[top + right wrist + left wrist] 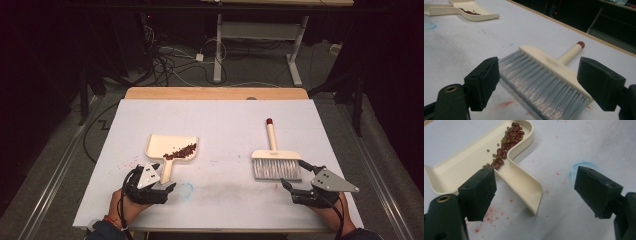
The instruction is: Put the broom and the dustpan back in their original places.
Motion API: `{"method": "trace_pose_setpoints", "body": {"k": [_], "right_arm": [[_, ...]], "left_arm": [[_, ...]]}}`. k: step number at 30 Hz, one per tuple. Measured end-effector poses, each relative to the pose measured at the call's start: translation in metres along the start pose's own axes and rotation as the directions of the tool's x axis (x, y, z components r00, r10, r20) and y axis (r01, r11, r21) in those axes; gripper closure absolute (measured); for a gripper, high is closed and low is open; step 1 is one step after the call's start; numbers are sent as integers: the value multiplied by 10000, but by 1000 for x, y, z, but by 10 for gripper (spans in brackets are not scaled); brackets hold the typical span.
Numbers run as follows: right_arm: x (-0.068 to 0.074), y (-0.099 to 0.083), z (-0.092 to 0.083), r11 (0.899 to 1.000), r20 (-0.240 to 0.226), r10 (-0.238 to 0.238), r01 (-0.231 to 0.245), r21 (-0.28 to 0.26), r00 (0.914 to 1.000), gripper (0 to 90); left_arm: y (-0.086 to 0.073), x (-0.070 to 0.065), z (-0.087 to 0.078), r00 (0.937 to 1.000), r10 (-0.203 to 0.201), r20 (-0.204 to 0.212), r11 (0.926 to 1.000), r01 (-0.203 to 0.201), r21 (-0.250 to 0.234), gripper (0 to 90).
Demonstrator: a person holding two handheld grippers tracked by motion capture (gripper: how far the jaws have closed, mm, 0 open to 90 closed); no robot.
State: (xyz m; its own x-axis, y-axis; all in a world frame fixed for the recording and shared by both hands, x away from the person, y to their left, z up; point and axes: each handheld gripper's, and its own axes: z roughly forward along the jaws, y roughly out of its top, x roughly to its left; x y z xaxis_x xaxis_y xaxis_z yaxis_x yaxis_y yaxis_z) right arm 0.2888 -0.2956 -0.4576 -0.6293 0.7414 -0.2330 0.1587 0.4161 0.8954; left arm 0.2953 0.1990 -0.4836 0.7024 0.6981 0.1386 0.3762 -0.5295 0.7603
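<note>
Dustpan (pixel 172 147): it lies flat on the white table cover (pixel 225 120), left of centre, handle toward me; I read that as set down so its load stays put.
Beans (pixel 180 151): red ones mixed with a few small green ones, heaped along the pan's back wall near the handle root, none visibly spilling over the rim.
Left gripper (pixel 159 186): jaws wide apart, holding nothing; in the left gripper view the handle end (pixel 534 202) sits between them, nearer the left jaw, so I judge I am lined up on the handle.
Brush (pixel 275 160): flat on the cover at the right, well apart from the pan, grey bristles (pixel 541 85) toward me and the red-tipped handle (pixel 574 51) pointing away.
Right gripper (pixel 296 180): jaws spread, empty, just short of the bristle edge; the bristles face me, so the handle is the far end.
Stains (pixel 491 215): red specks and a blue ring on the cover, not loose beans as far as I can tell.
</note>
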Motion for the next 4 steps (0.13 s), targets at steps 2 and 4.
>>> {"method": "trace_pose_setpoints", "body": {"k": [2, 4], "right_arm": [[2, 1, -2, 9999, 57, -146, 146, -9, 9999, 189], [3, 0, -5, 9997, 28, -263, 263, 12, 9996, 187]], "left_arm": [[2, -1, 0, 10000, -2, -34, 10000, 2, -17, 177], [4, -2, 2, 10000, 73, -35, 10000, -73, -1, 177]]}}
